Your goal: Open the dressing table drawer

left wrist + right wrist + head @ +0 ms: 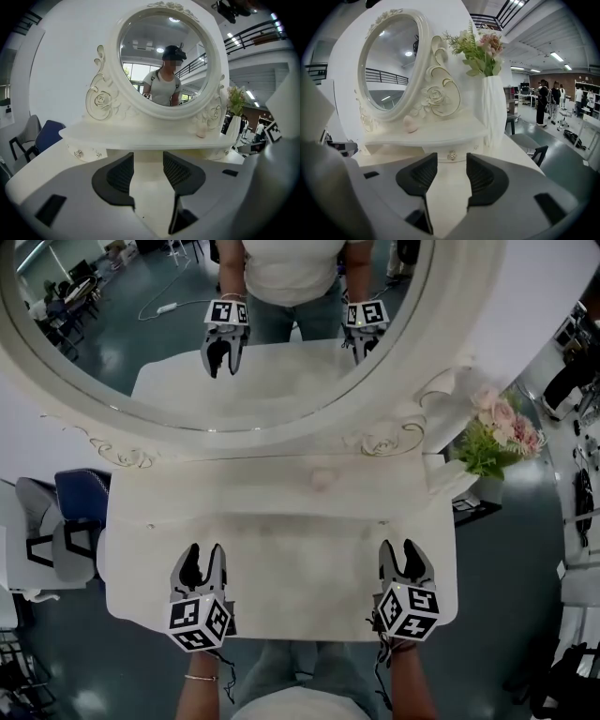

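A blue chair [80, 493] stands off the left end of the white desk [281, 540], clear of the work. The left gripper [204, 554] hovers over the front left part of the desk top, its 2 jaws open with nothing between them; only bare desk shows through the gap in the left gripper view. It points toward the back of the desk, where a small left drawer [89, 151] with a glinting knob [77, 153] sits tucked under the raised shelf [281, 474], off to the left of the jaws' line. This gripper looks parked, probably to leave the pull to the other side. The oval mirror [281, 432] rises behind the shelf and reflects both grippers and the person. A small pink ornament [322, 478] rests on the shelf near the middle. The right gripper [400, 554] hovers over the front right part of the desk, jaws likewise open and empty. In the right gripper view the gap frames the right drawer [476, 149] under the shelf, and its crystal knob [451, 155] sits almost dead centre between the jaws, well ahead of them. That line-up suggests this drawer is the target, shut and not yet touched. A white vase of flowers [497, 432] stands at the right end, near the drawer, so the reach likely needs to stay straight.
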The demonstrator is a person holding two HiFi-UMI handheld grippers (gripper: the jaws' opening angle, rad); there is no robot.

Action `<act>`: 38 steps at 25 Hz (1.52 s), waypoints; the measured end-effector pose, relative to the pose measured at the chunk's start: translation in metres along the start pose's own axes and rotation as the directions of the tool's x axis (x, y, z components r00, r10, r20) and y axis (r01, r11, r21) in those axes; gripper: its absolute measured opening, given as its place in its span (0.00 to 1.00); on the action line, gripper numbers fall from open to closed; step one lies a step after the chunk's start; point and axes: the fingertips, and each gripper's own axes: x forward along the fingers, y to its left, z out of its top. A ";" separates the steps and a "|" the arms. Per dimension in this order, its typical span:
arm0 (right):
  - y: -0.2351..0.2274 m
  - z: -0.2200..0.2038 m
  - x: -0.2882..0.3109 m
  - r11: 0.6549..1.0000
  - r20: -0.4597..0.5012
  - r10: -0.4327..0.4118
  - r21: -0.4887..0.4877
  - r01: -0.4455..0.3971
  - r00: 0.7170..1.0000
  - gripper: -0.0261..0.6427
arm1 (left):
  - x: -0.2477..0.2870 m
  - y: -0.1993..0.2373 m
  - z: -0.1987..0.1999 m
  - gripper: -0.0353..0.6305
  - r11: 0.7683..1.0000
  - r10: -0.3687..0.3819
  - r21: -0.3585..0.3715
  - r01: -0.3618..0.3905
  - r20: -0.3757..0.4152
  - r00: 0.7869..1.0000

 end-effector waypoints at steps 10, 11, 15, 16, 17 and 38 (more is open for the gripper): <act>0.004 -0.007 0.020 1.000 -0.027 0.007 -0.011 -0.007 1.000 0.34 | 0.000 0.012 -0.016 0.34 1.000 0.030 -0.006 -0.030 -0.032 0.999; 0.004 -0.008 0.023 1.000 -0.030 0.007 -0.009 -0.008 1.000 0.34 | 0.000 0.013 -0.017 0.34 0.999 0.031 -0.005 -0.031 -0.035 0.999; 0.004 -0.007 0.033 1.000 -0.037 0.006 -0.009 -0.007 0.999 0.34 | -0.001 0.018 -0.021 0.34 0.999 0.043 -0.008 -0.043 -0.043 0.998; 0.004 -0.007 0.035 1.000 -0.038 0.005 -0.013 -0.005 0.999 0.34 | -0.001 0.019 -0.022 0.34 0.999 0.046 -0.010 -0.047 -0.046 0.998; 0.004 -0.007 0.038 1.000 -0.040 0.003 -0.016 -0.004 0.999 0.34 | -0.001 0.020 -0.023 0.34 0.999 0.049 -0.012 -0.049 -0.048 0.998; 0.001 -0.015 0.066 0.997 -0.076 -0.031 -0.066 0.026 0.997 0.27 | -0.012 0.043 -0.035 0.34 0.991 0.121 -0.044 -0.124 -0.063 0.991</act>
